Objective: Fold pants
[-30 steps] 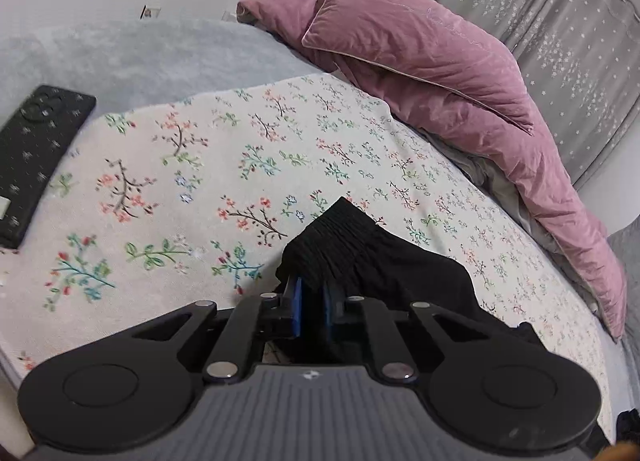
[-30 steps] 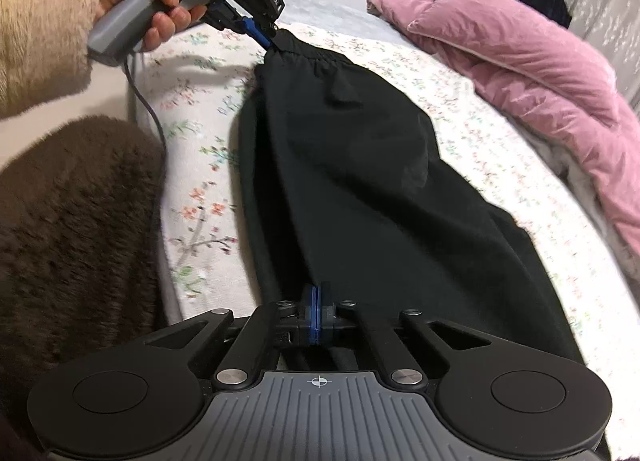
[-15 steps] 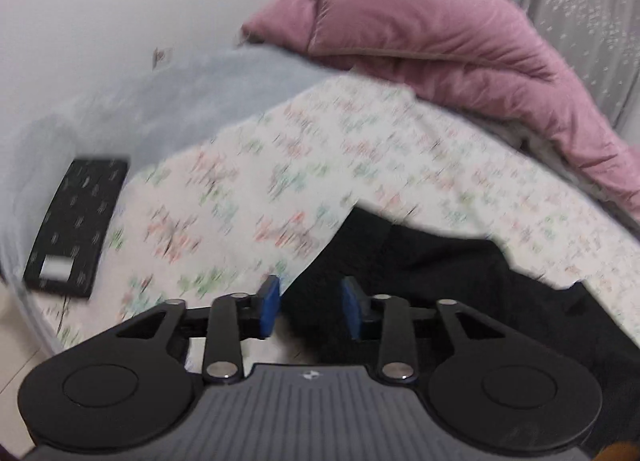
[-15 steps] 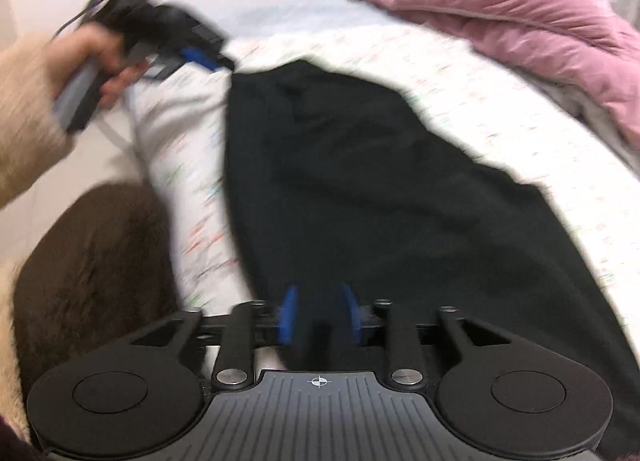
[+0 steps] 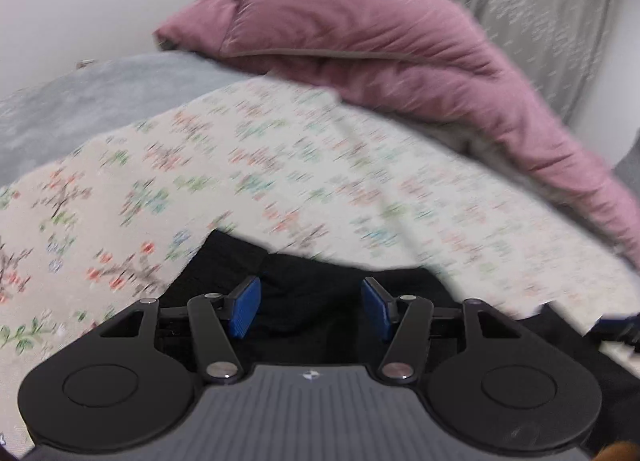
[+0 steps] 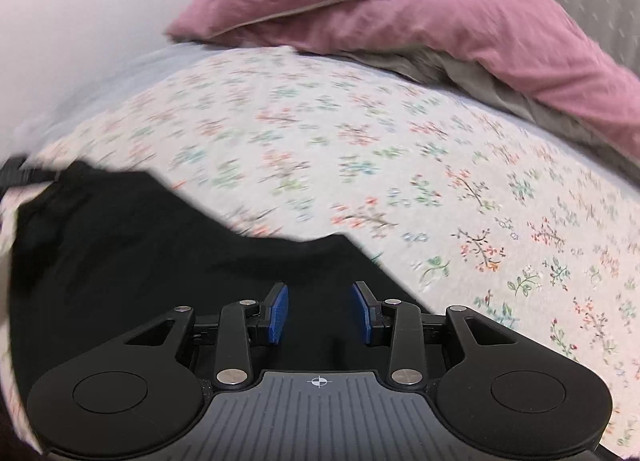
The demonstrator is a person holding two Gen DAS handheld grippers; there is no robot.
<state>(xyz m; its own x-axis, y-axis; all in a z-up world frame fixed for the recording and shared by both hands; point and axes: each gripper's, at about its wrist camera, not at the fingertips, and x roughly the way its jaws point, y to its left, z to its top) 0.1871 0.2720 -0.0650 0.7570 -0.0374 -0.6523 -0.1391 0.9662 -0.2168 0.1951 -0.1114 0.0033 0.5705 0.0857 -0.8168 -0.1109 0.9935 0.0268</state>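
The black fabric pants (image 6: 160, 281) lie flat on the floral-print bedsheet (image 6: 400, 165), my left gripper (image 5: 310, 311) and right gripper (image 6: 319, 313) both spread wide above them, gripping nothing, pink quilted duvet (image 5: 380, 49) bunched beyond.

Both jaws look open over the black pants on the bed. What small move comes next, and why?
Probably lower the left gripper and close it on the near edge of the black pants. Both it and the right gripper have jaws spread and empty, and the pants lie flat on the floral sheet, ready for another fold.
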